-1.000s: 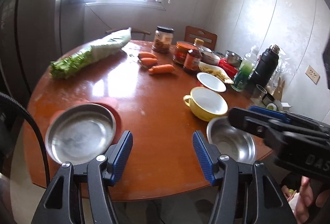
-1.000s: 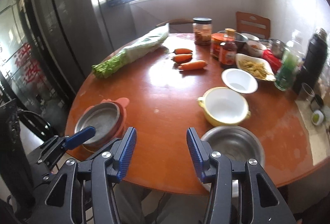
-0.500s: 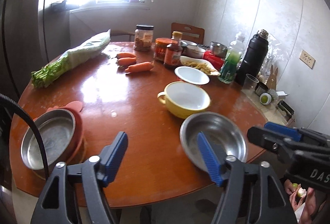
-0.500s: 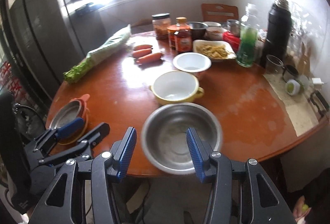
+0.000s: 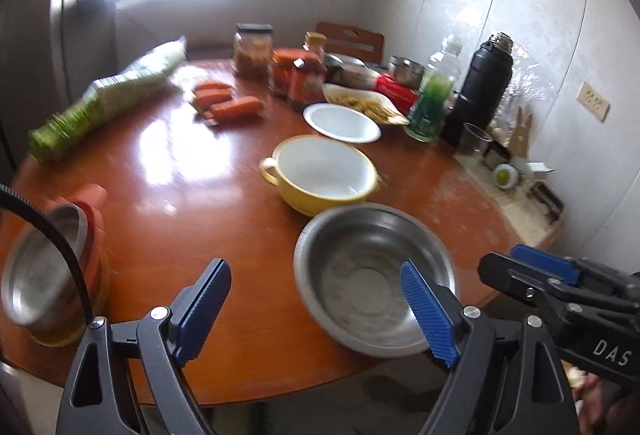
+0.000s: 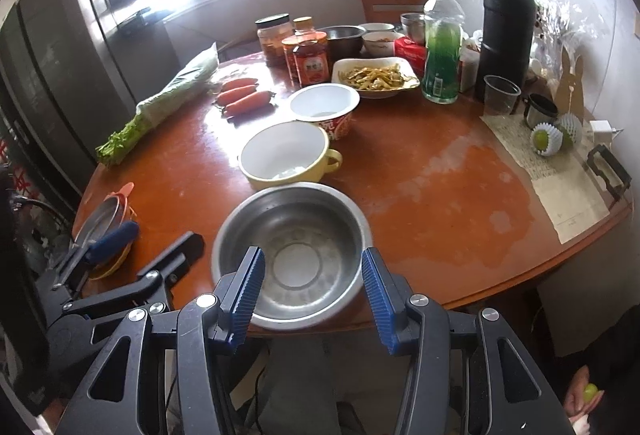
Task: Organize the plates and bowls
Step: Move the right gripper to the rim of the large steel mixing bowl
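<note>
**Steel bowl at near edge, both grippers hovering**

Steel bowl, wide and shallow, round, dull silver [image 6: 294, 255], sits empty on the round reddish-brown wooden surface [image 6: 440, 195] at its near edge, rim slightly over the lip. Right gripper [image 6: 312, 291], black frame with ribbed blue fingers [image 6: 248, 287], hangs above the bowl's near rim; the fingers stand apart with a gap on each side, not touching metal, gripping nothing. Left gripper [image 5: 316, 311] is to the left of that bowl; its jaws are opening, spread wide, with bare surface and the bowl's left rim seen between them, nothing pressed.

At the near left edge: a second, smaller steel bowl [image 5: 38, 275] resting inside an orange plastic dish with a tab handle [image 5: 94, 207]. View here is blurred.

Just behind the wide steel bowl, nearly touching it: a yellow ceramic bowl with side handles and white interior [image 6: 286, 157]. Behind that, a white bowl with red printed outside [image 6: 324, 107].

Further back:
- three orange carrots [image 6: 244, 97], side by side
- bundle of leafy green stalks in clear wrap [image 6: 168, 103], lying diagonally at left
- white rectangular dish of yellowish shredded food [image 6: 376, 77]
- red-lidded jars [image 6: 310, 61], clustered
- clear bottle with green liquid [image 6: 442, 47]
- tall black thermos flask [image 6: 506, 23], upright at right
- clear plastic cup [image 6: 500, 95], just in front of the flask

A person's hand [image 6: 584, 401] shows at the bottom right corner of the right wrist view, below the surface edge.
</note>
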